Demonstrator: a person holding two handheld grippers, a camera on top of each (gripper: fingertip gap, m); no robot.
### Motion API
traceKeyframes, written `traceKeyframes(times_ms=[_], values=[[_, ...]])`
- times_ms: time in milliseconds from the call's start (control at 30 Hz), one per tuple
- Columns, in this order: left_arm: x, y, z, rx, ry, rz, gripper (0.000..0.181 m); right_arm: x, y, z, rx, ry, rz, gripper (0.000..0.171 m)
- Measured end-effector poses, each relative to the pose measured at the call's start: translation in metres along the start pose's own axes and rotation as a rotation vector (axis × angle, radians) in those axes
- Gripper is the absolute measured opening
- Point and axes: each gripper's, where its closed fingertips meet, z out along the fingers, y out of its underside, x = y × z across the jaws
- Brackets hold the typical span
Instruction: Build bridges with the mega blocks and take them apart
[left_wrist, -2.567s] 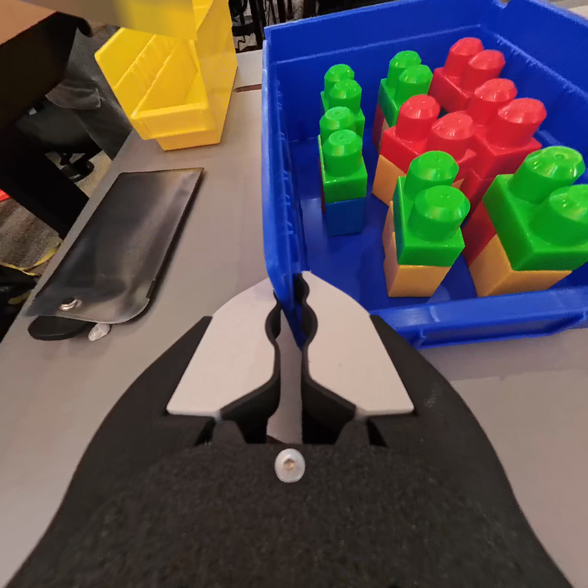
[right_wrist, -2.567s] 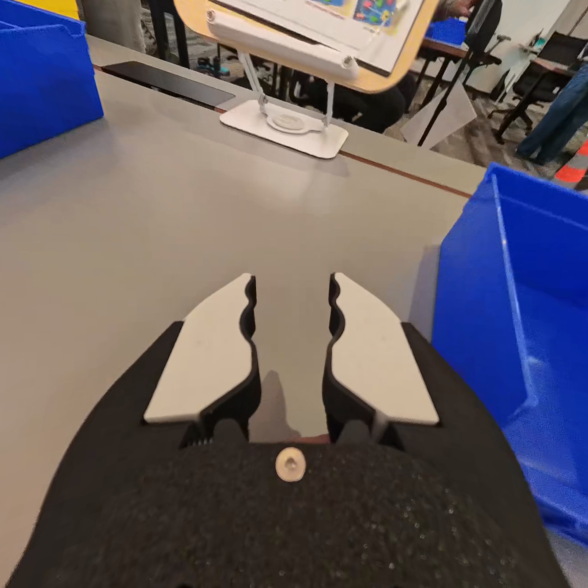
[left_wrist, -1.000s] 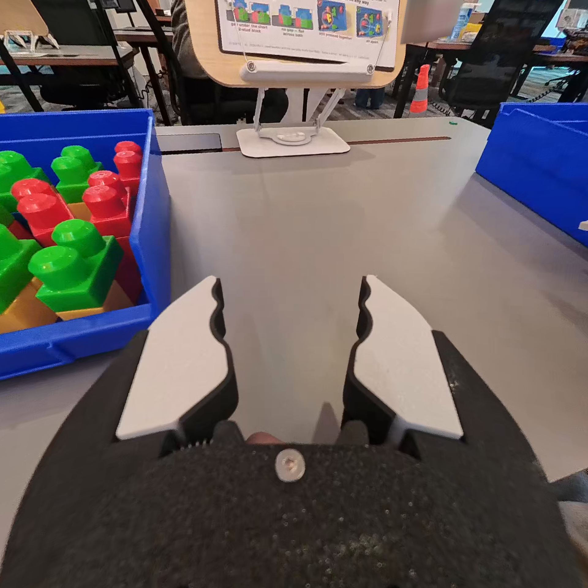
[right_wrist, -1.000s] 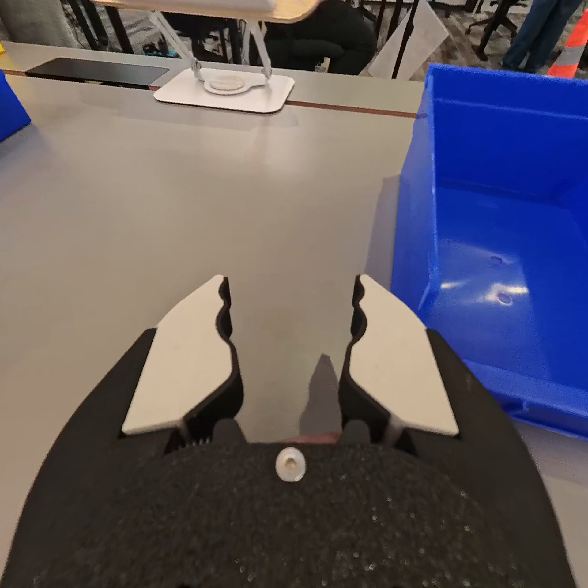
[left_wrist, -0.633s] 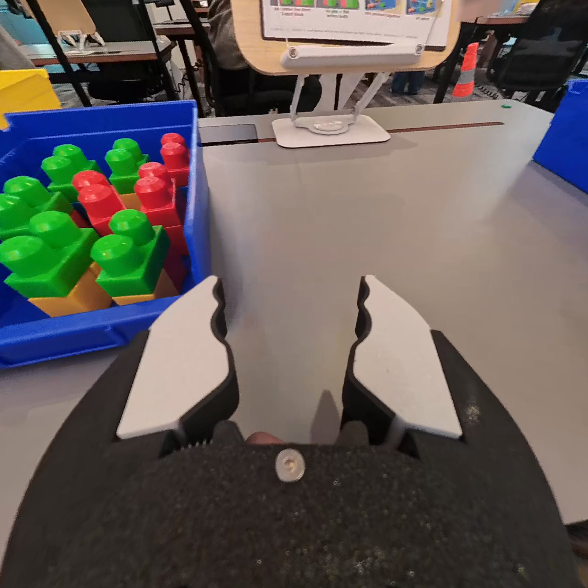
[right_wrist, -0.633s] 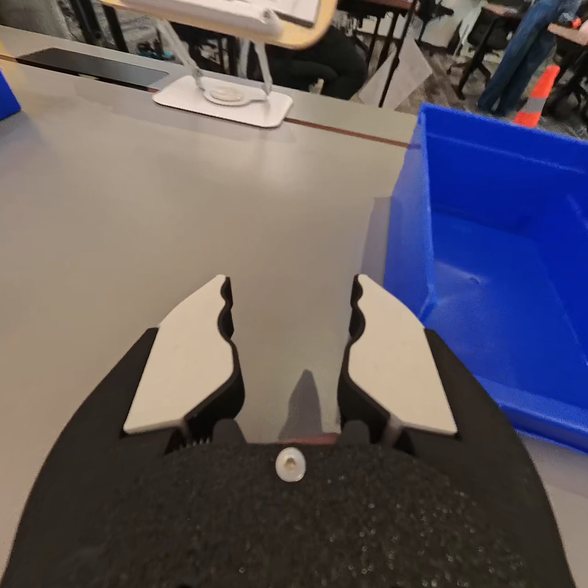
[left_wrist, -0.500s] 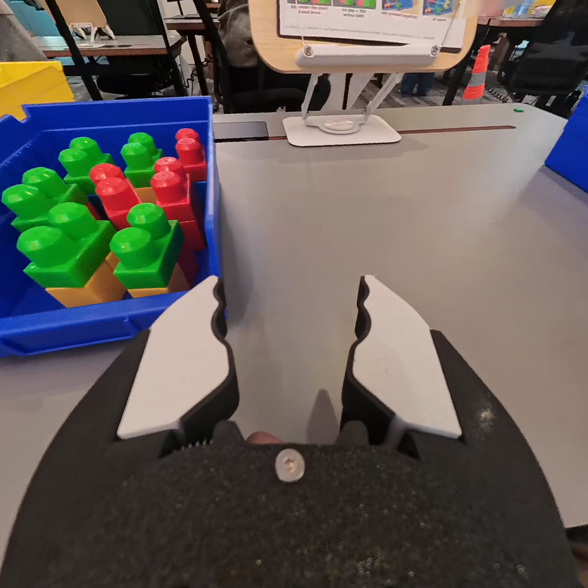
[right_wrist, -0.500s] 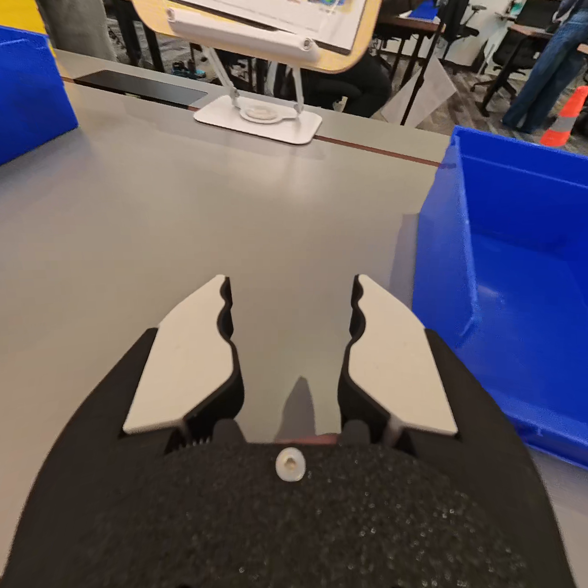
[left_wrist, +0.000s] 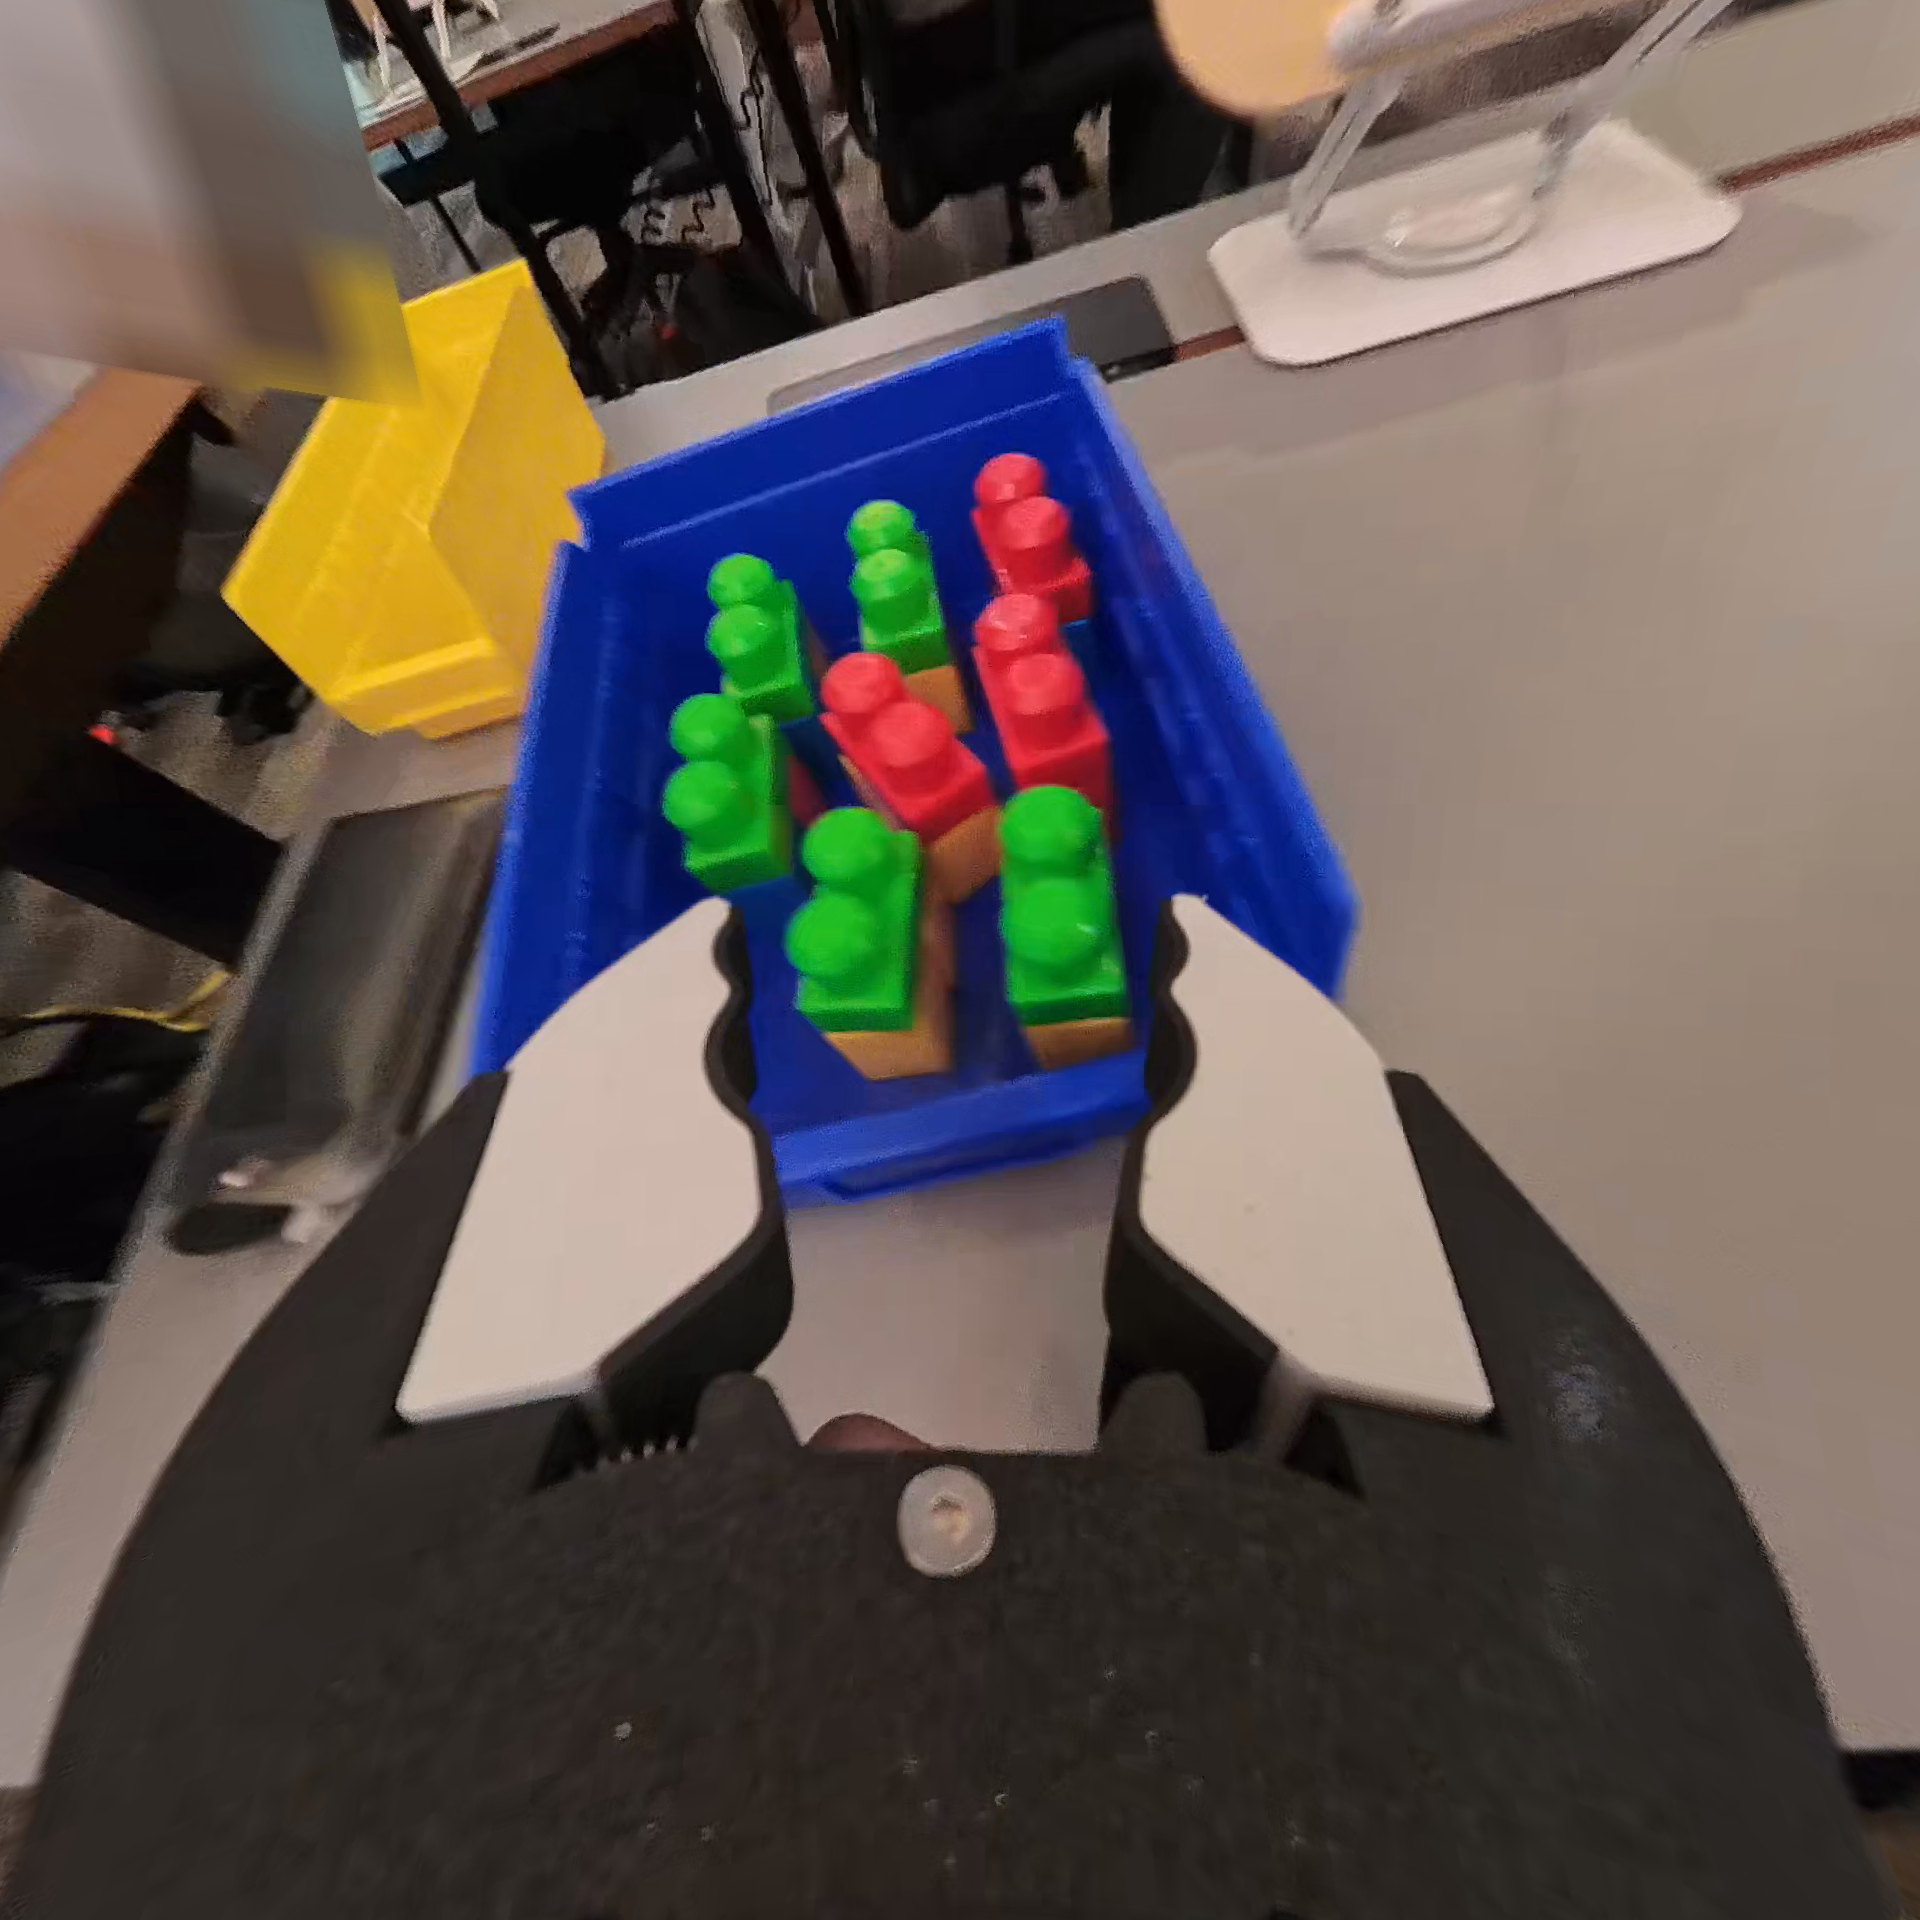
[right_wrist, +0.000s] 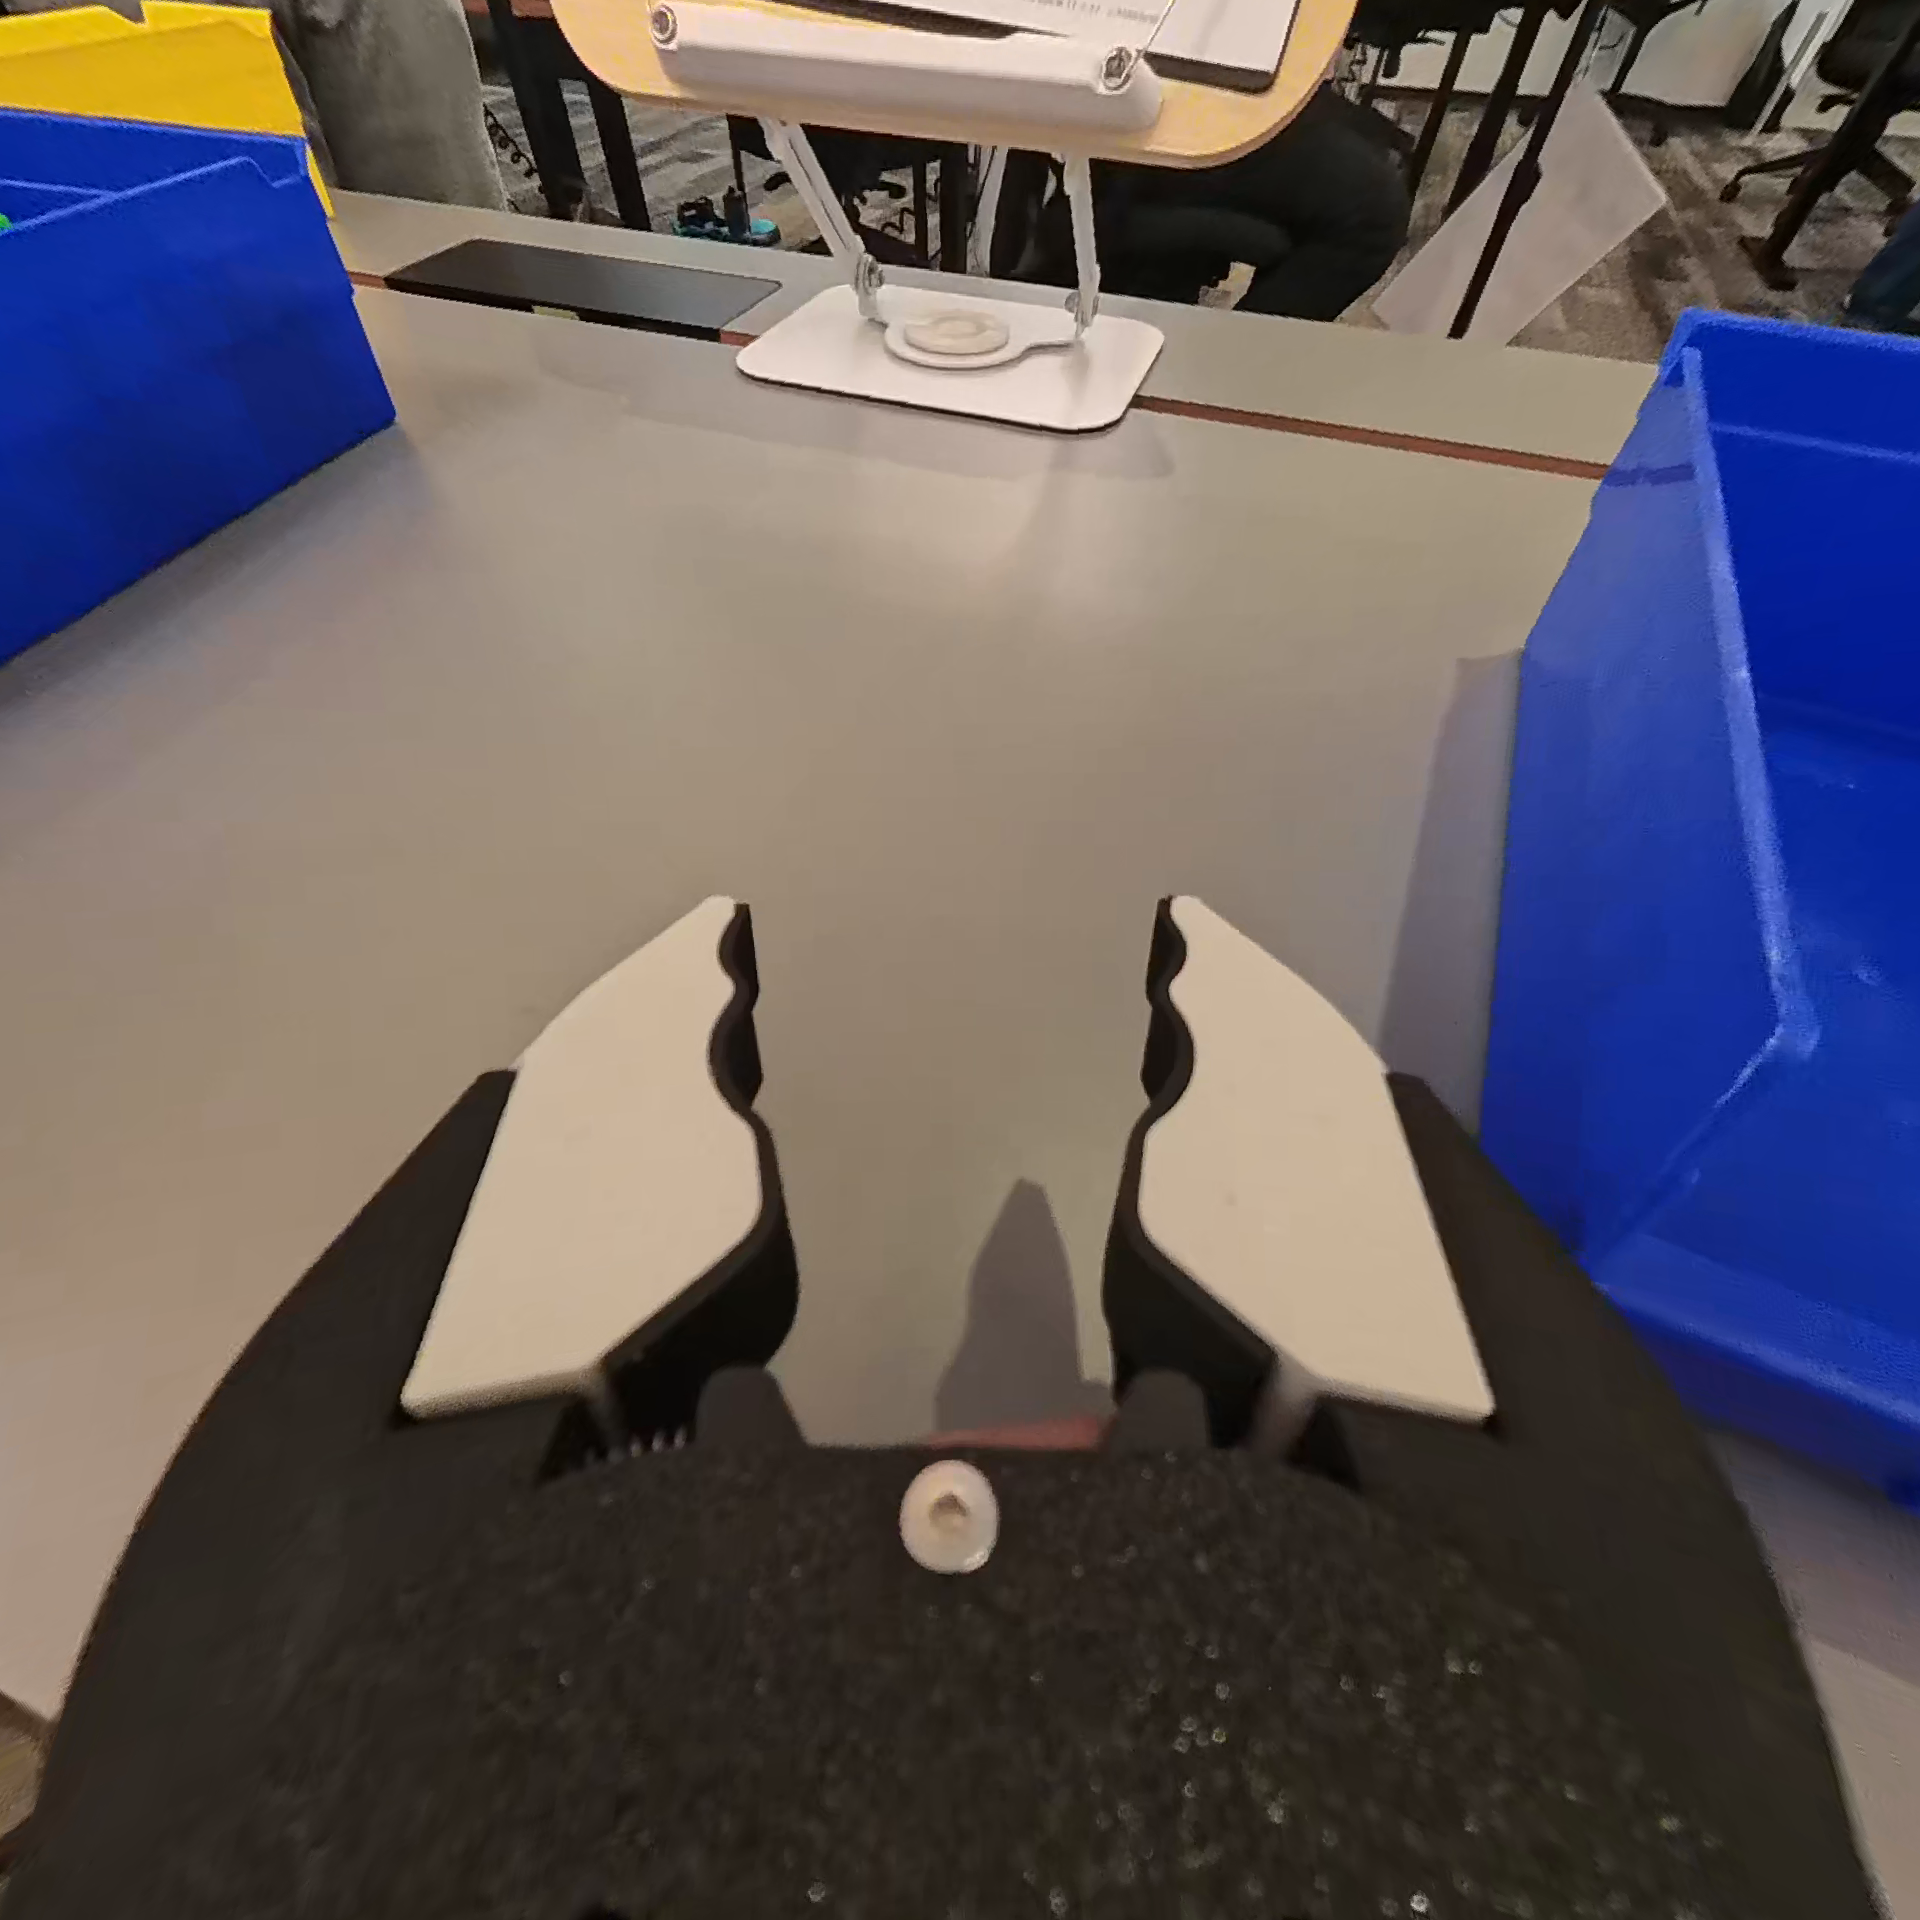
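A blue bin (left_wrist: 1226, 748) on the grey table holds several upright mega blocks, green (left_wrist: 1060, 914) and red (left_wrist: 904, 748) ones stacked on orange blocks (left_wrist: 894, 1044). My left gripper (left_wrist: 945, 925) is open and empty, hovering above the bin's near end, and the two nearest green blocks show between its fingertips. My right gripper (right_wrist: 951, 925) is open and empty above the bare grey table (right_wrist: 831, 675). The block bin's side (right_wrist: 156, 395) shows at the far left of the right wrist view.
An empty blue bin (right_wrist: 1714, 935) stands close to the right of my right gripper. A white stand (right_wrist: 951, 353) holding an instruction board is at the table's back. A yellow bin (left_wrist: 416, 540) sits left of the block bin, by the table's left edge.
My left gripper has swung left and now looks down into the block bin, which was off to its left before. My right gripper has drawn back and tilted up a little. Both stayed open.
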Motion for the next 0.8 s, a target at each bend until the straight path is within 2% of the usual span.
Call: traceKeyframes(times_ms=[133, 300, 467, 733, 800], values=[[-0.034, 0.003, 0.031, -0.205, 0.032, 0.108, 0.072, 0.001, 0.003, 0.001, -0.007, -0.021, 0.023, 0.072], [-0.029, 0.032, 0.070, -0.480, 0.179, 0.142, 0.070, 0.007, 0.006, 0.003, -0.019, -0.036, 0.055, 0.072], [-0.026, 0.056, 0.096, -0.662, 0.216, 0.121, 0.066, 0.014, 0.005, 0.002, -0.013, -0.036, 0.076, 0.071], [-0.032, 0.069, 0.106, -0.754, 0.225, 0.066, 0.051, 0.020, 0.010, 0.003, -0.029, -0.042, 0.096, 0.070], [-0.029, 0.076, 0.104, -0.792, 0.260, 0.037, 0.036, 0.020, 0.011, 0.004, -0.034, -0.048, 0.098, 0.070]])
